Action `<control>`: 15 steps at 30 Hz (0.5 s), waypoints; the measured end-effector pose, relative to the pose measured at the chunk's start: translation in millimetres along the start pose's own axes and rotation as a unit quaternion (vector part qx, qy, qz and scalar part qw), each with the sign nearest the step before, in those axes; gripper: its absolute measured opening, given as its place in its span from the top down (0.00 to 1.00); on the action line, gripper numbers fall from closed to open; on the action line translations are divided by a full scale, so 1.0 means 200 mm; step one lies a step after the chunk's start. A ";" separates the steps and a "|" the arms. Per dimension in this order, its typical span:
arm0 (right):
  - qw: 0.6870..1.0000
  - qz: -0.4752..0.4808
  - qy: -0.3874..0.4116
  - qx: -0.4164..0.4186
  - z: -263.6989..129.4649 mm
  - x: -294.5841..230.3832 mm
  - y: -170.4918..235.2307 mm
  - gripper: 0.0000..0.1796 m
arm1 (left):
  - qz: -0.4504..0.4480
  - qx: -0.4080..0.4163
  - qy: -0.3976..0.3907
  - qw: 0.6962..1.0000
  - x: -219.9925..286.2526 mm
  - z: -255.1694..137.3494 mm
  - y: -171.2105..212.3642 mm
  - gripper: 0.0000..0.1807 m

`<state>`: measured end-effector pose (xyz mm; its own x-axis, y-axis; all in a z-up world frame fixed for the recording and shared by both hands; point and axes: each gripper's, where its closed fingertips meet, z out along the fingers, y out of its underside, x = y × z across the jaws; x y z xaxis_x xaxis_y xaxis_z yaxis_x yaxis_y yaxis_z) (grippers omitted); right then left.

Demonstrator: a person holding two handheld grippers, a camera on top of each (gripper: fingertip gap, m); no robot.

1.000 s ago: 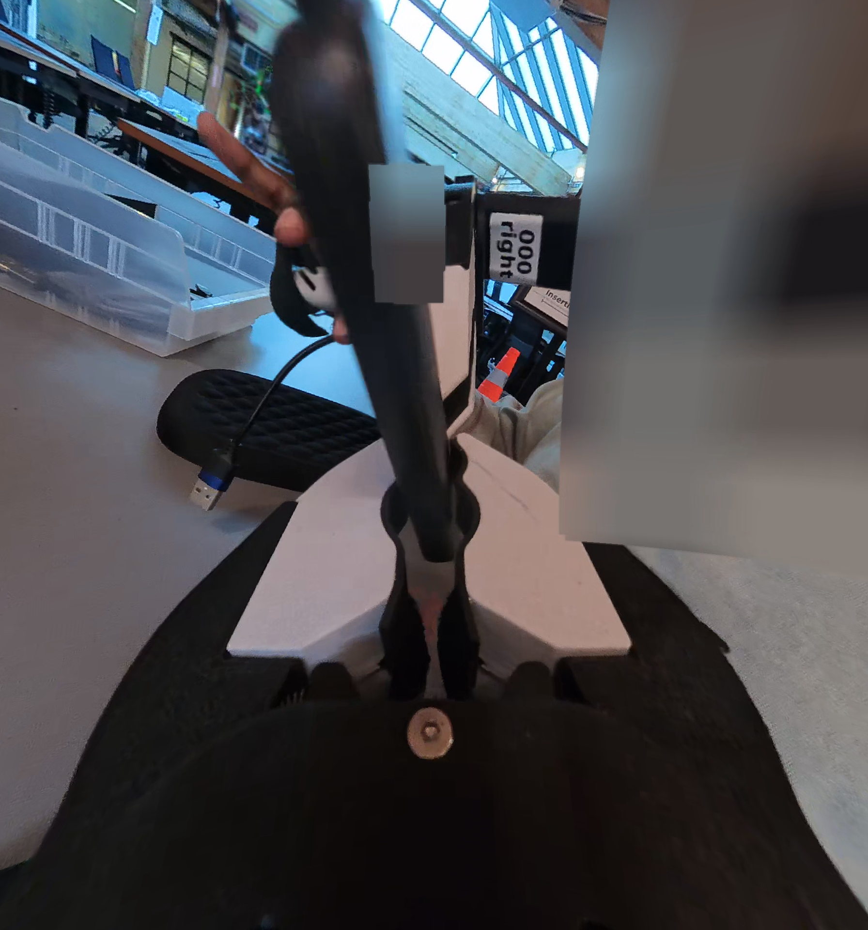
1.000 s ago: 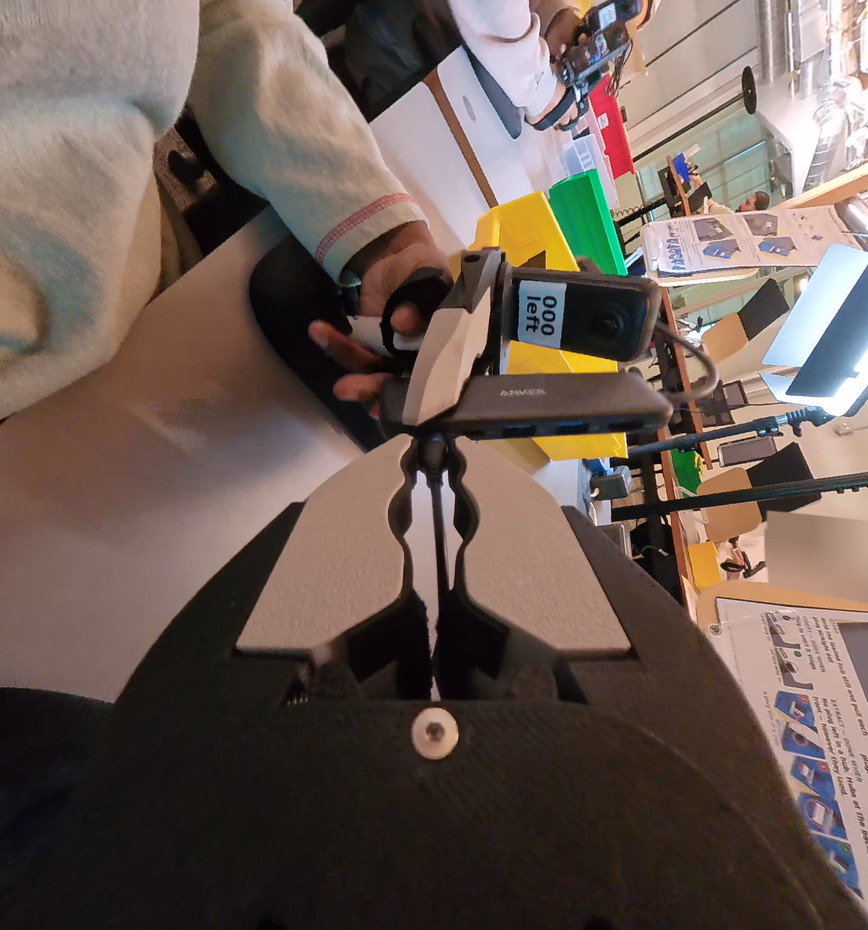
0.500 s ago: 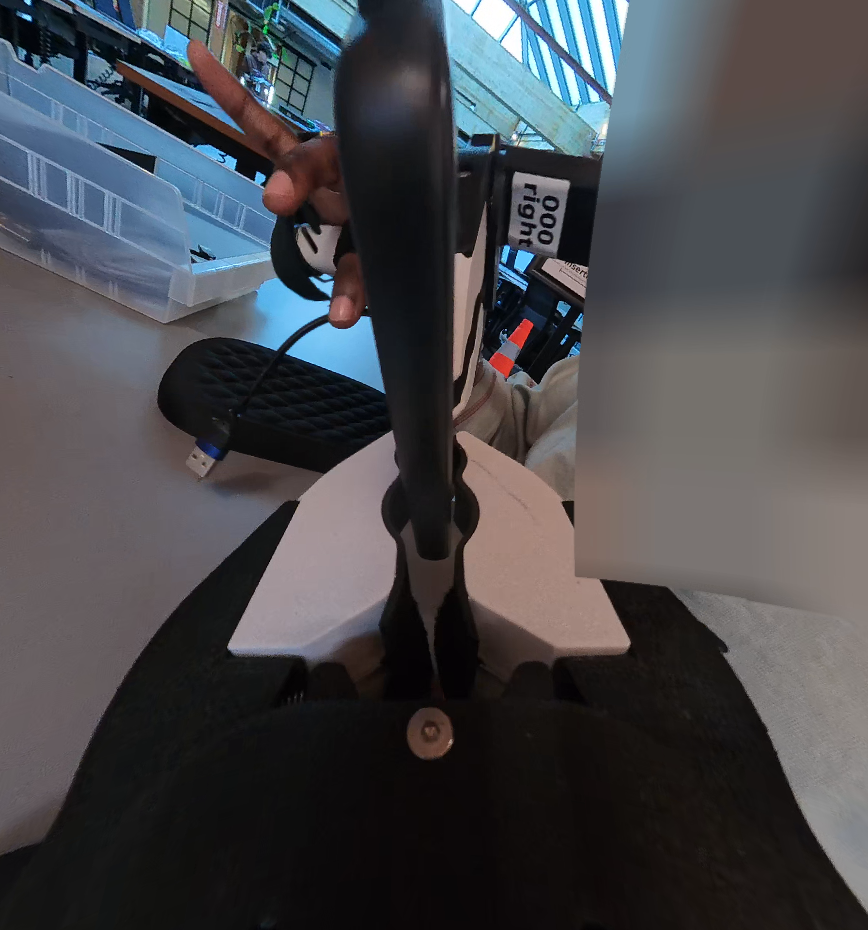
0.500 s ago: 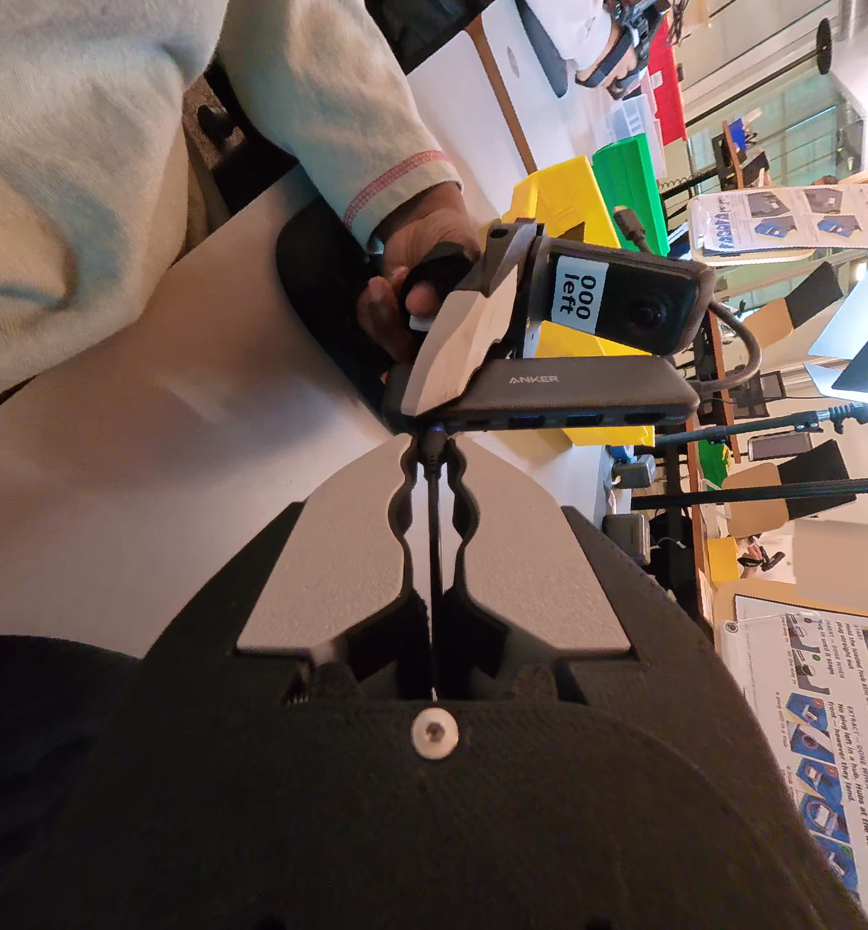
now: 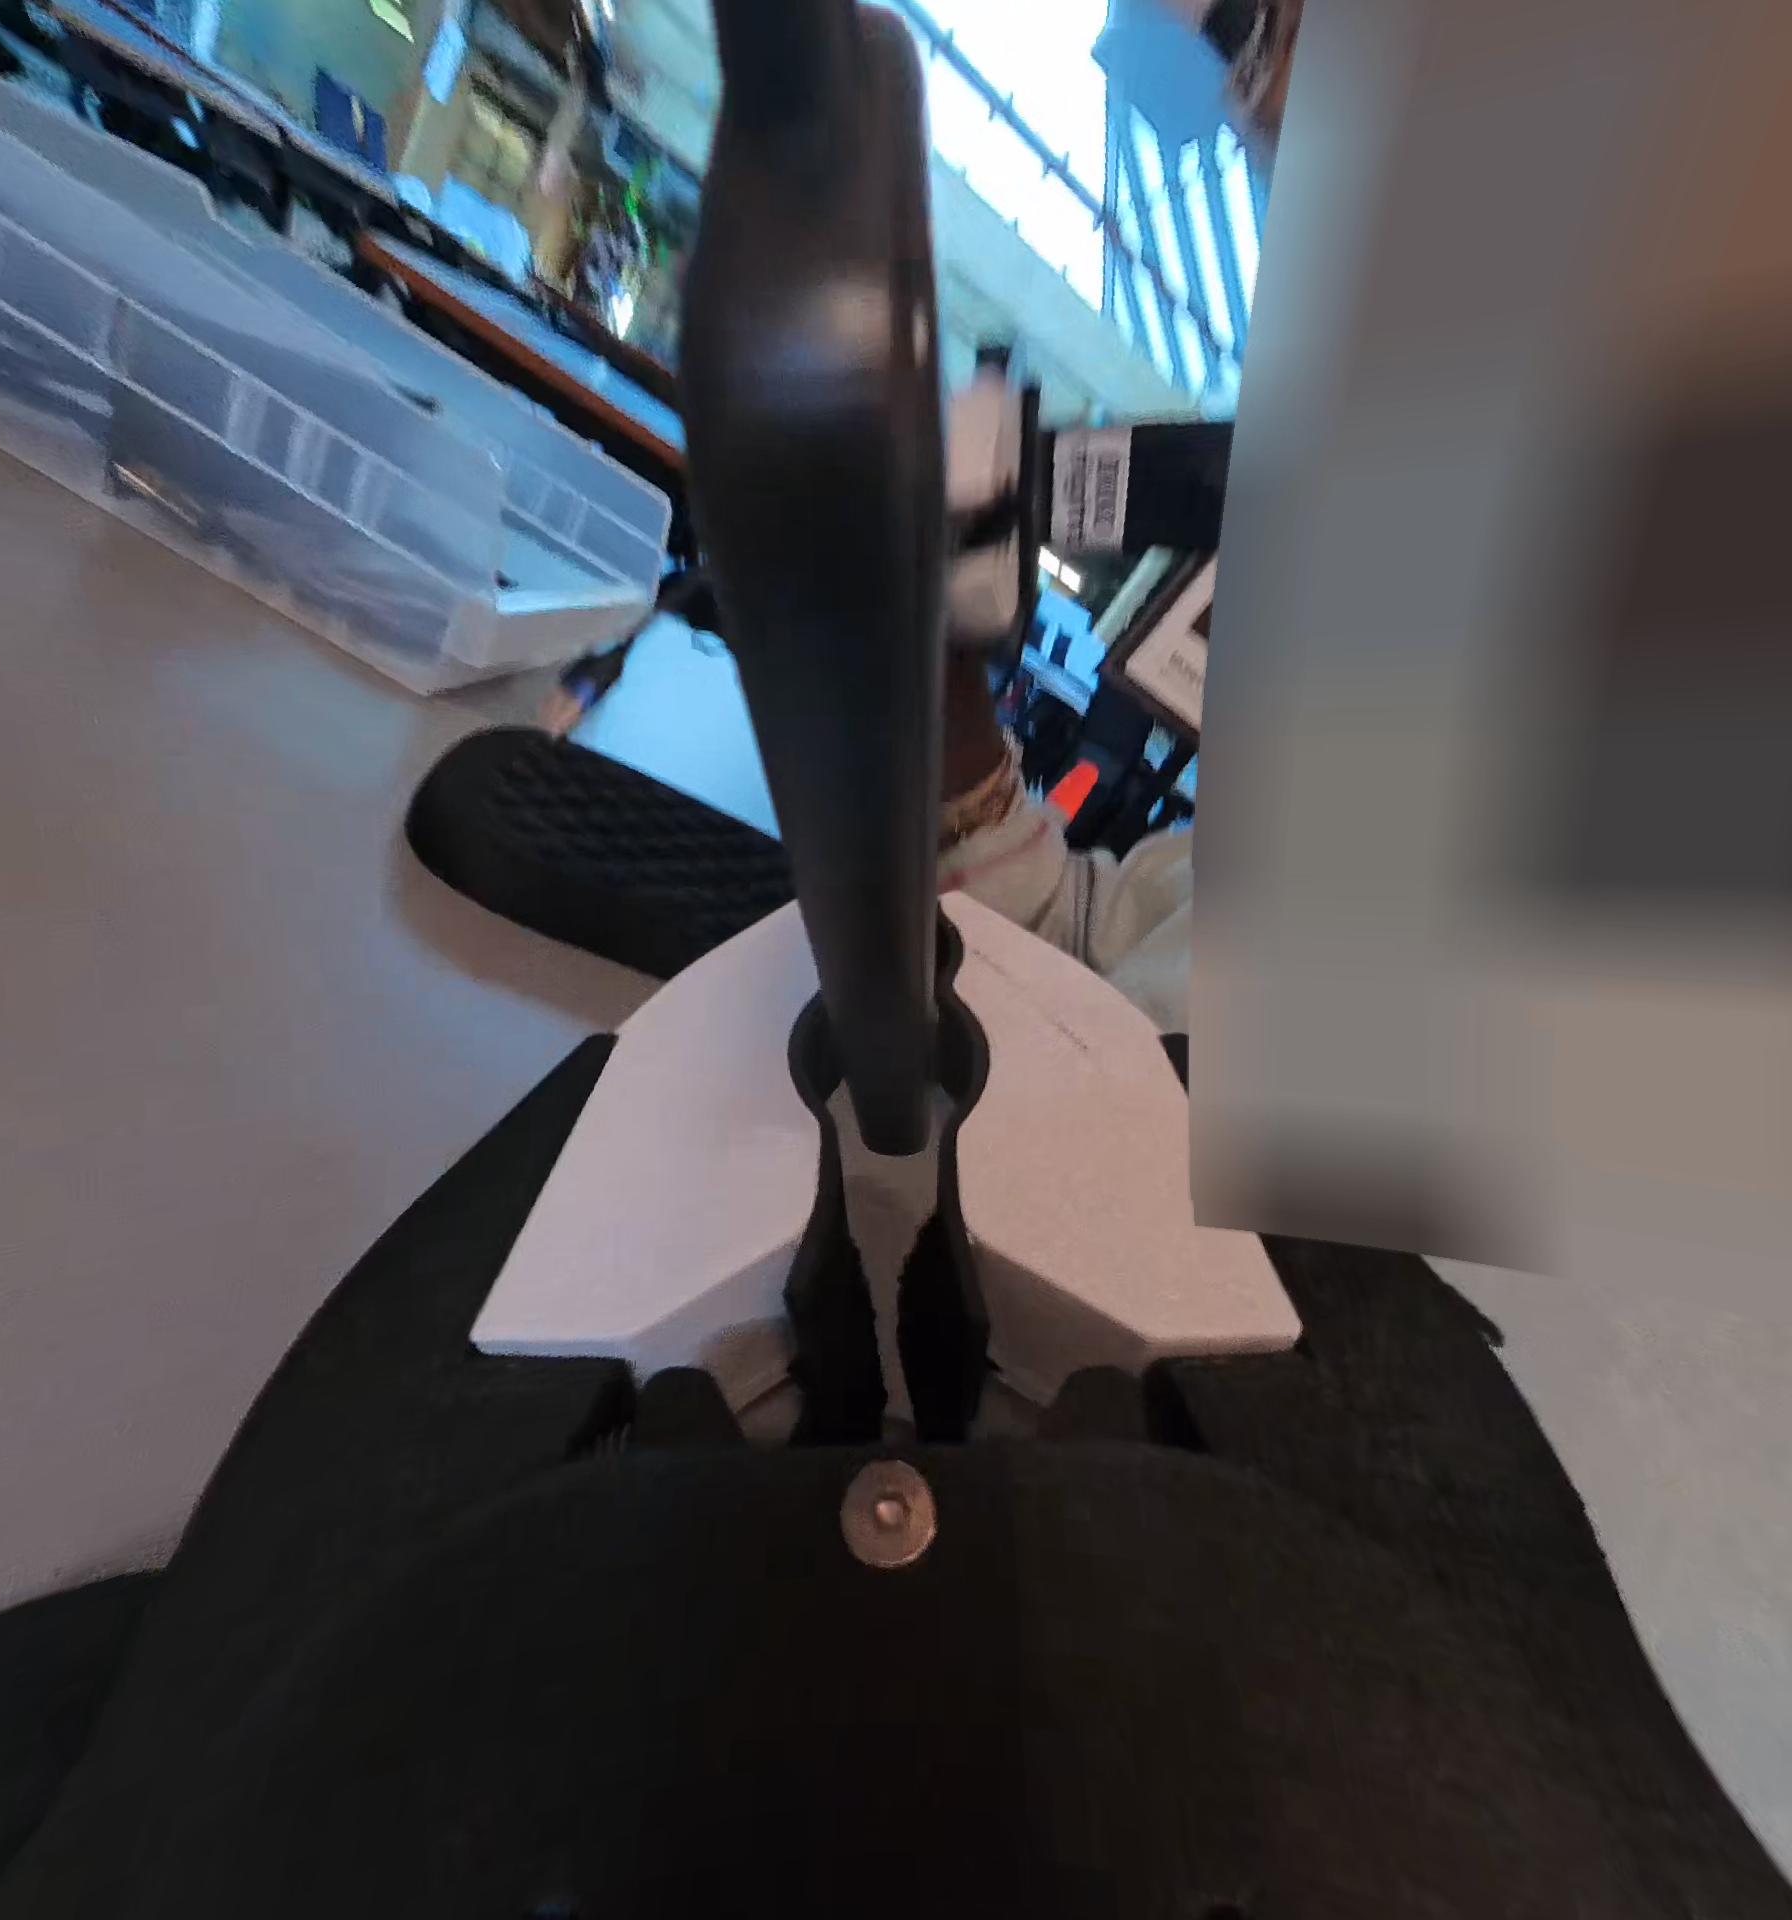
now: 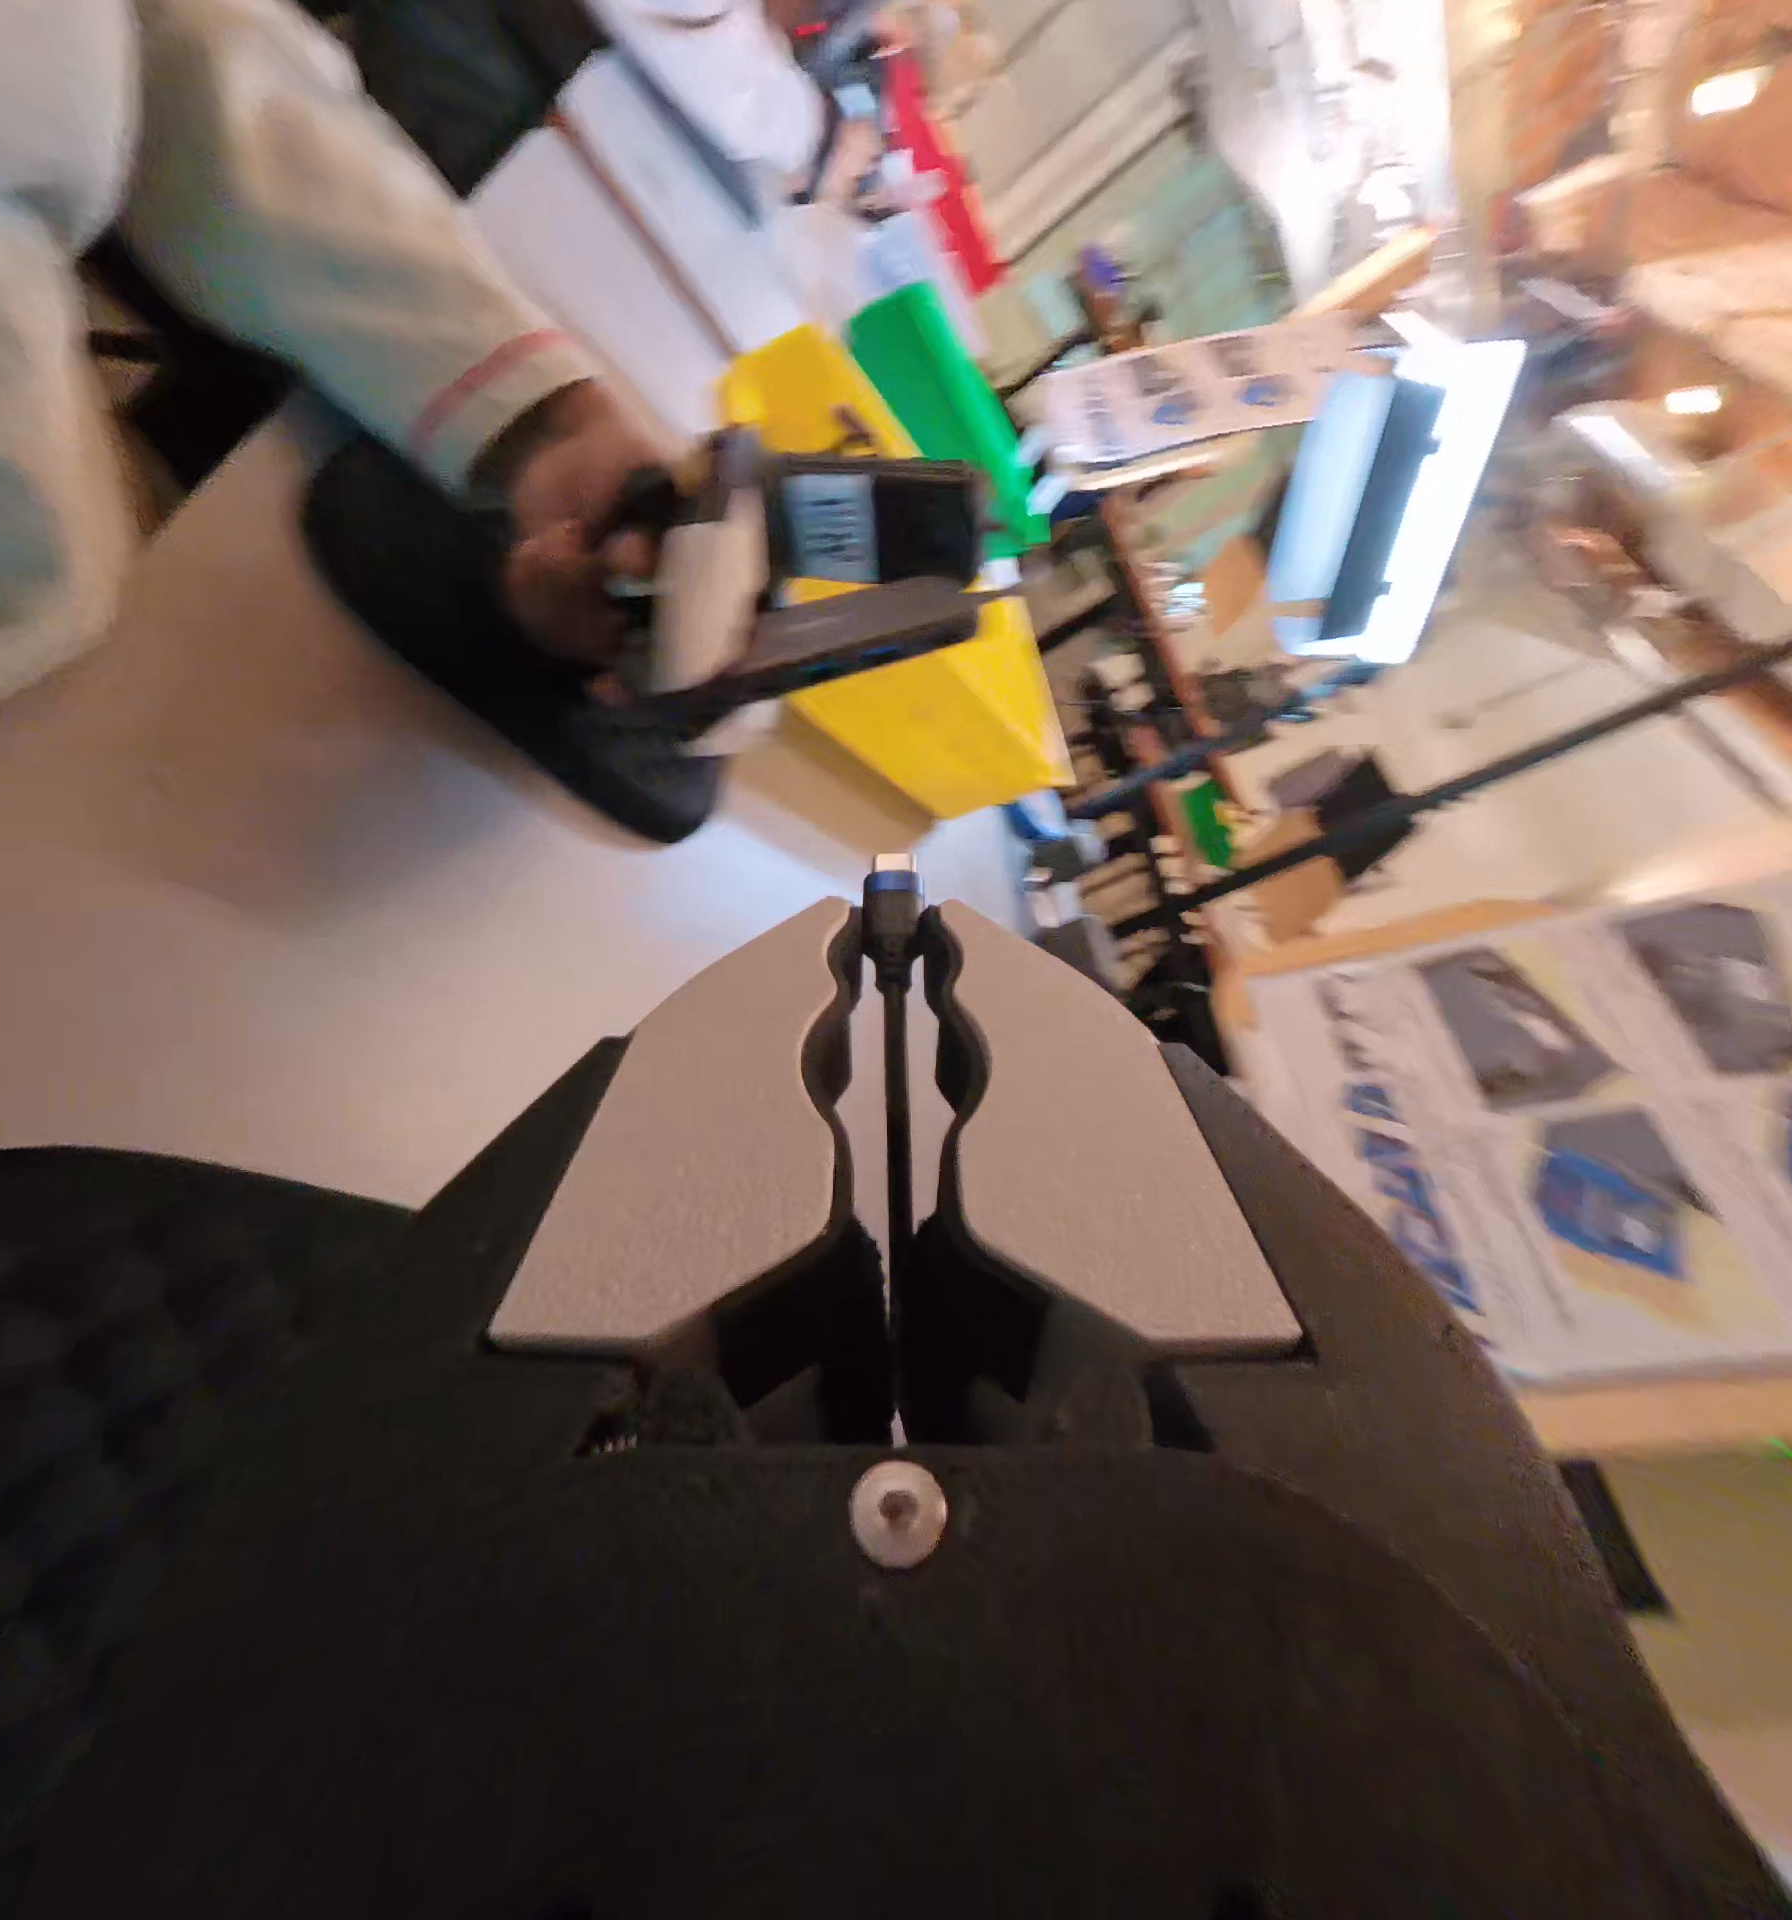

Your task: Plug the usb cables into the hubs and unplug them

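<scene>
My left gripper (image 5: 876, 940) is shut on the lower end of a dark grey hub (image 5: 819, 499), which stands up between its fingers. In the right wrist view the same hub (image 6: 850, 639) is held out level, blurred. My right gripper (image 6: 892, 909) is shut on a black USB plug (image 6: 890, 920) with a blue ring. The plug's metal tip points forward and is free in the air, well apart from the hub. Its thin black cable (image 6: 897, 1132) runs back between the fingers. Another blue-ringed plug (image 5: 585, 694) shows blurred beyond the black pad.
A black textured pad (image 5: 601, 842) lies on the pale table (image 5: 196, 987). Clear plastic bins (image 5: 268, 468) stand at the left. Yellow (image 6: 923, 717) and green (image 6: 933, 395) bins stand behind the hub. Printed sheets (image 6: 1598, 1143) are at the right. A person's pale sleeve (image 6: 331, 260) is close by.
The plug in my right gripper was seated in the hub; now it is out and the two grippers have drawn apart. Both views are blurred by motion.
</scene>
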<state>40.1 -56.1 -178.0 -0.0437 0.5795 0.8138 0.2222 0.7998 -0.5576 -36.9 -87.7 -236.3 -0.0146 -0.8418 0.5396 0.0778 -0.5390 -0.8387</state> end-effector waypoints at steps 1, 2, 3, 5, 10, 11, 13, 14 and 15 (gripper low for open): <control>0.999 0.001 0.039 0.009 -0.08 0.09 -0.02 0.94 | 0.007 -0.023 -0.002 1.000 0.00 0.02 0.03 0.93; 0.997 0.003 0.076 0.022 -0.15 0.18 -0.05 0.94 | 0.011 -0.037 -0.003 0.999 0.00 0.03 0.05 0.93; 0.992 0.006 0.118 0.033 -0.24 0.29 -0.07 0.94 | 0.011 -0.043 -0.005 0.999 0.00 0.04 0.06 0.93; 0.981 0.010 0.188 0.035 -0.39 0.47 -0.08 0.94 | 0.008 -0.036 -0.005 0.999 0.00 0.03 0.05 0.93; 0.952 0.026 0.299 -0.063 -0.62 0.76 0.13 0.94 | 0.012 -0.024 -0.005 1.000 0.00 0.02 0.03 0.93; 0.948 0.045 0.303 -0.087 -0.63 0.76 0.21 0.94 | 0.015 -0.029 -0.007 0.999 0.00 0.02 0.04 0.93; 0.934 0.094 0.321 -0.128 -0.67 0.76 0.39 0.94 | 0.017 -0.036 -0.009 0.999 0.00 0.03 0.05 0.93; 0.925 0.118 0.328 -0.149 -0.68 0.74 0.48 0.94 | 0.017 -0.037 -0.010 0.999 0.00 0.03 0.05 0.93; 0.913 0.146 0.337 -0.178 -0.70 0.72 0.58 0.94 | 0.016 -0.036 -0.009 0.999 0.00 0.03 0.05 0.93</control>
<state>195.8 97.7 -102.0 0.6500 0.4360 0.6224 0.4361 0.4568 -0.7754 -29.7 -93.3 -243.9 0.0052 -0.8579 0.5138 0.0052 -0.5137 -0.8579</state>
